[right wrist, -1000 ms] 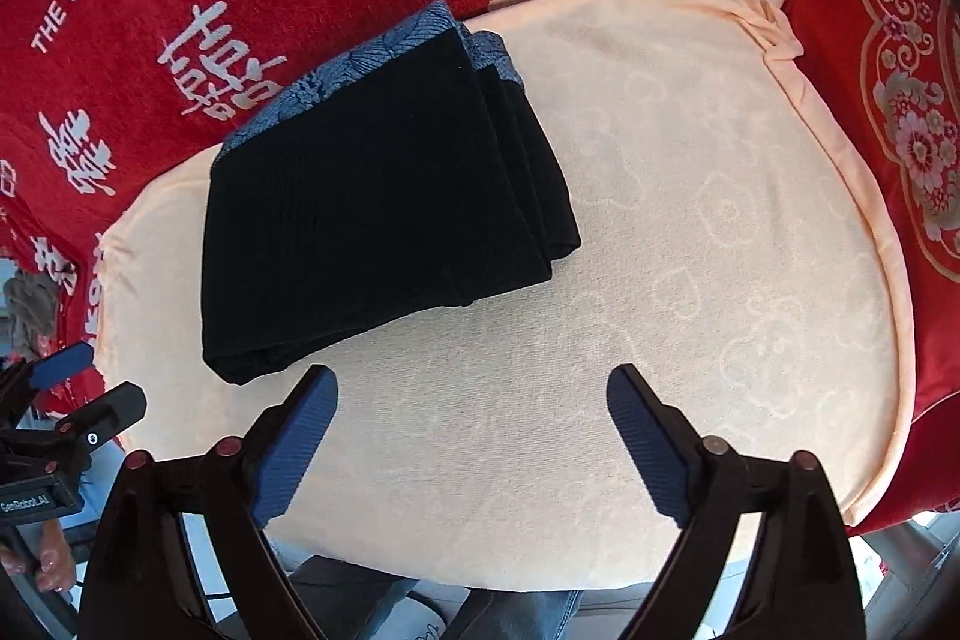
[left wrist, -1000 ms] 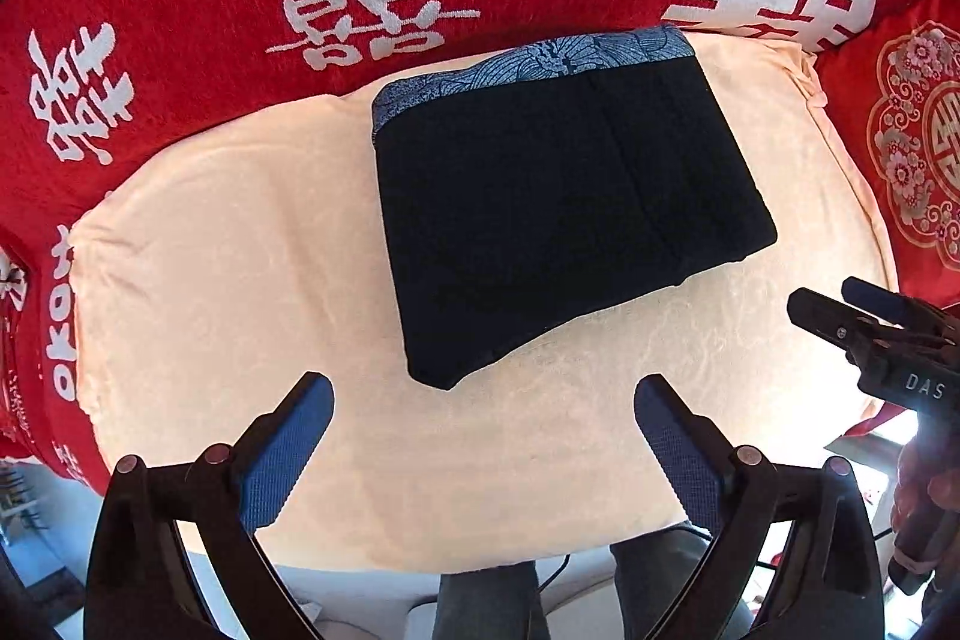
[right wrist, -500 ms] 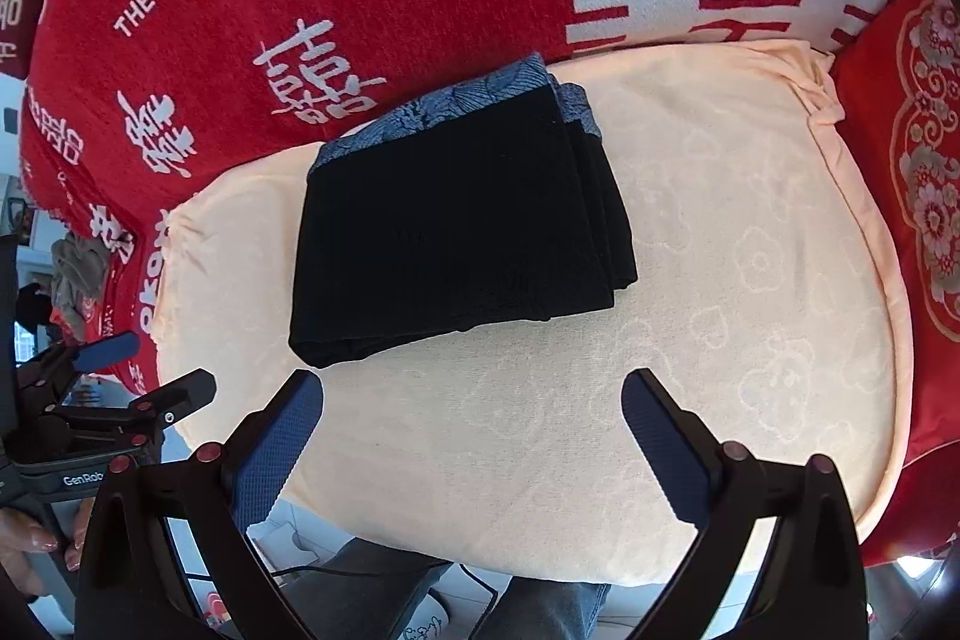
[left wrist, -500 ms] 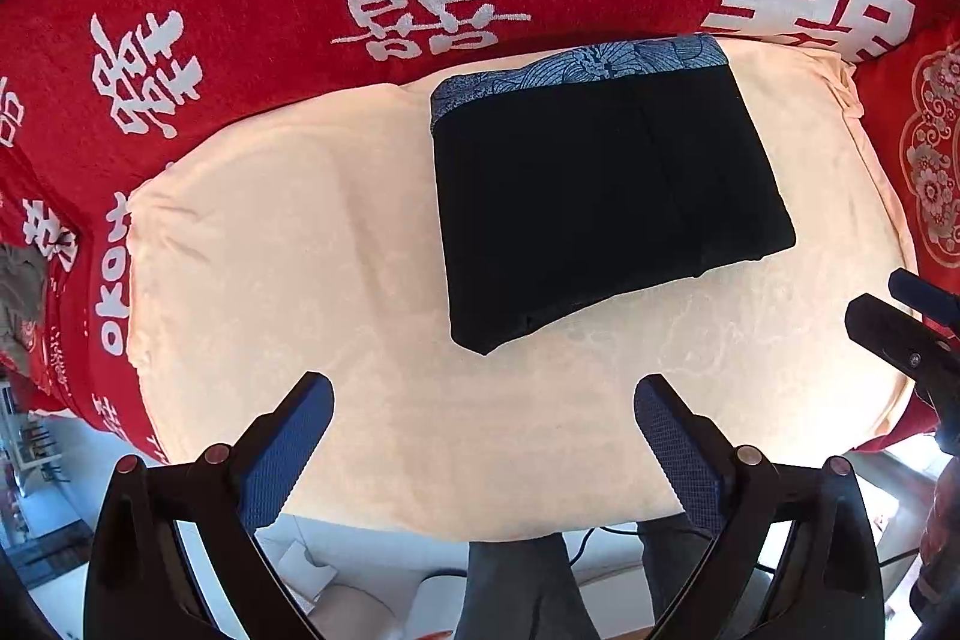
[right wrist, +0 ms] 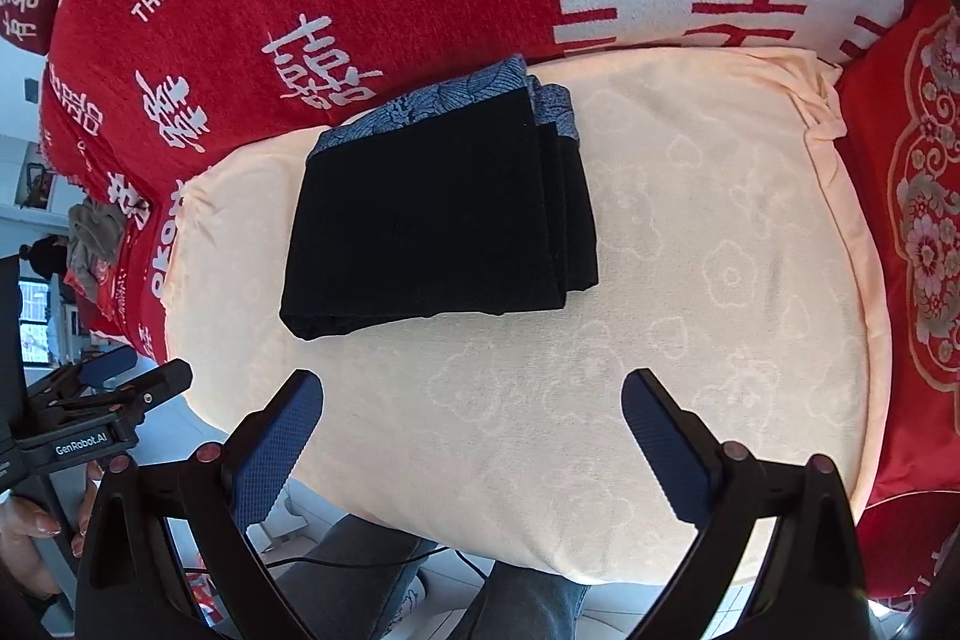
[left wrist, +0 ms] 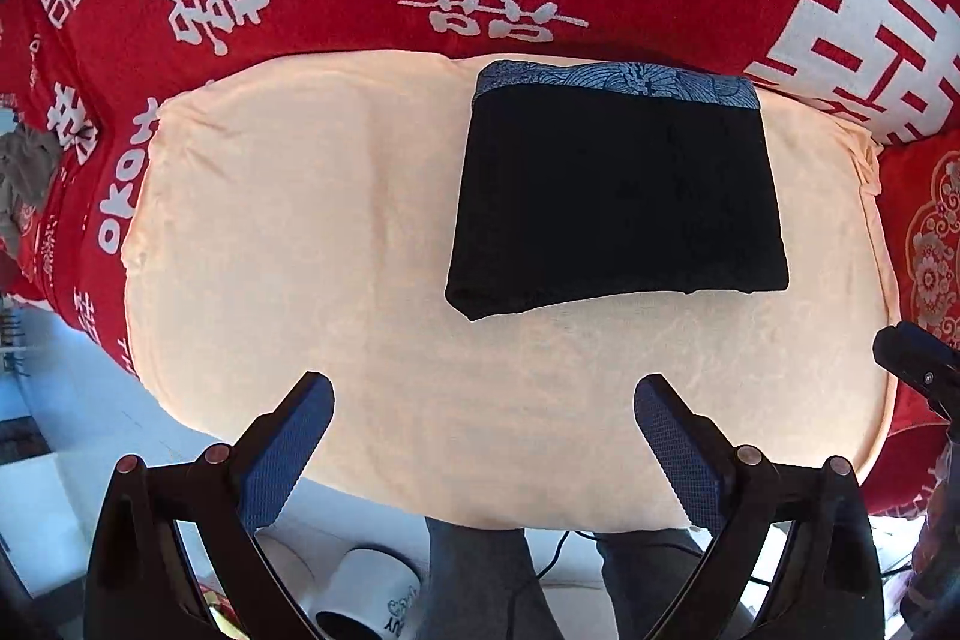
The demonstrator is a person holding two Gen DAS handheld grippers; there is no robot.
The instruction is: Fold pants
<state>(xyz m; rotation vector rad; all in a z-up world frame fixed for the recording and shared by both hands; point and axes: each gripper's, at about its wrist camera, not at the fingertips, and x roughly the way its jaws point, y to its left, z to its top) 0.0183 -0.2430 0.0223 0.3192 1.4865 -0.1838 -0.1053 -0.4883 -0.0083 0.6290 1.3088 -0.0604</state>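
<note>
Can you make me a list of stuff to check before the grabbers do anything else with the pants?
1. Pants folded into a neat rectangle: ok.
2. Patterned waistband lying flat along the far edge: ok.
3. Pants fully on the peach cushion, not hanging off: ok.
4. Left gripper open and holding nothing: ok.
5. Right gripper open and holding nothing: ok.
6. Layers lined up on the right side: not ok, the stacked edges sit stepped in the right wrist view.
</note>
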